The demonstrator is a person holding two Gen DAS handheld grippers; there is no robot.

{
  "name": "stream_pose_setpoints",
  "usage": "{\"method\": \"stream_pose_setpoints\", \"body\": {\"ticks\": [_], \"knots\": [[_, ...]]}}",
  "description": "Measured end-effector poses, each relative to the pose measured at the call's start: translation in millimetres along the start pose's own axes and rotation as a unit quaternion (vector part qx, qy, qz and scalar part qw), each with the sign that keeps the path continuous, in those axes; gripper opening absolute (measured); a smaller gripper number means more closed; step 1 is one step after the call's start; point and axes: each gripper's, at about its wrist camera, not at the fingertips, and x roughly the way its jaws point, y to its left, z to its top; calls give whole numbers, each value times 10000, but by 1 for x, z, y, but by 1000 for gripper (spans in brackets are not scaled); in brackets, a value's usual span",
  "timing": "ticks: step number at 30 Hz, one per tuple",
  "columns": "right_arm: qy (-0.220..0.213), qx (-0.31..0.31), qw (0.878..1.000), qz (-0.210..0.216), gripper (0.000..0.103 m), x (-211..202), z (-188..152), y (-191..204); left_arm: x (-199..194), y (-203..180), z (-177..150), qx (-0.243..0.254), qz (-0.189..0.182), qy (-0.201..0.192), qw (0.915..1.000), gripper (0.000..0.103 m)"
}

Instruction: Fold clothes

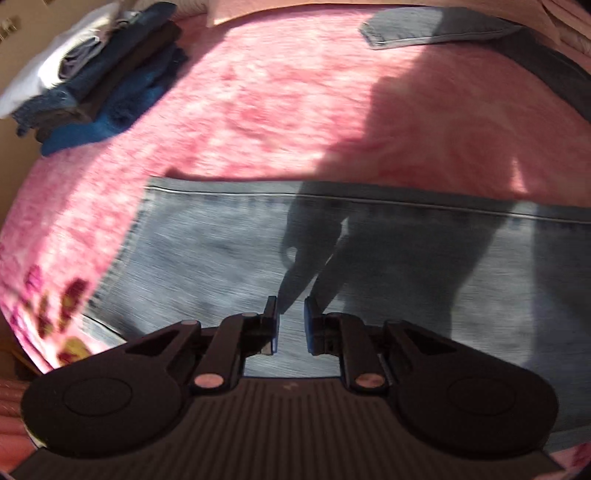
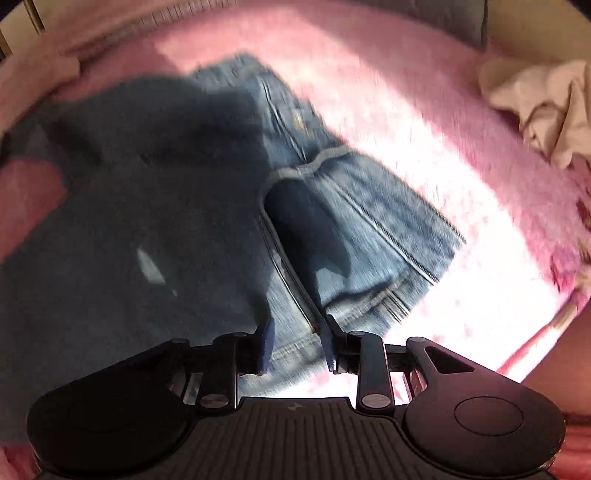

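Note:
Light blue jeans (image 1: 221, 251) lie flat on the pink blanket (image 1: 277, 103), one leg stretched across below my left gripper (image 1: 291, 308). Its jaws stand a narrow gap apart over the denim with nothing between them, and its shadow falls on the cloth just ahead. Another part of the jeans (image 1: 424, 26) shows at the far top. In the right wrist view the jeans (image 2: 369, 206) are partly folded, with seams and a hem in the sun and the left part in deep shadow. My right gripper (image 2: 297, 325) hovers open over a seam near the hem, holding nothing.
A stack of folded dark and blue clothes (image 1: 103, 74) sits at the far left of the bed. A crumpled cream garment (image 2: 535, 99) lies at the far right. Bare pink blanket (image 2: 406, 92) lies beyond the jeans. Both views are motion-blurred.

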Motion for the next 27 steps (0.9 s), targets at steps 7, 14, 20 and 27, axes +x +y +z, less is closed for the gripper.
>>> {"method": "stream_pose_setpoints", "body": {"ticks": [7,14,20,27], "knots": [[-375,497,9956,707,31,-9,46,-38,-29,-55,15,-1,-502,-107,9987,14],[-338,563,9931,973,31,12,105,-80,-59,-117,49,-182,-933,-333,9949,18],[-343,489,9938,943,31,17,146,-96,-57,-151,84,-430,-1137,-409,9917,26],[-296,288,9943,978,31,37,186,-79,-27,-158,144,-800,-1316,-535,9866,42]]}}
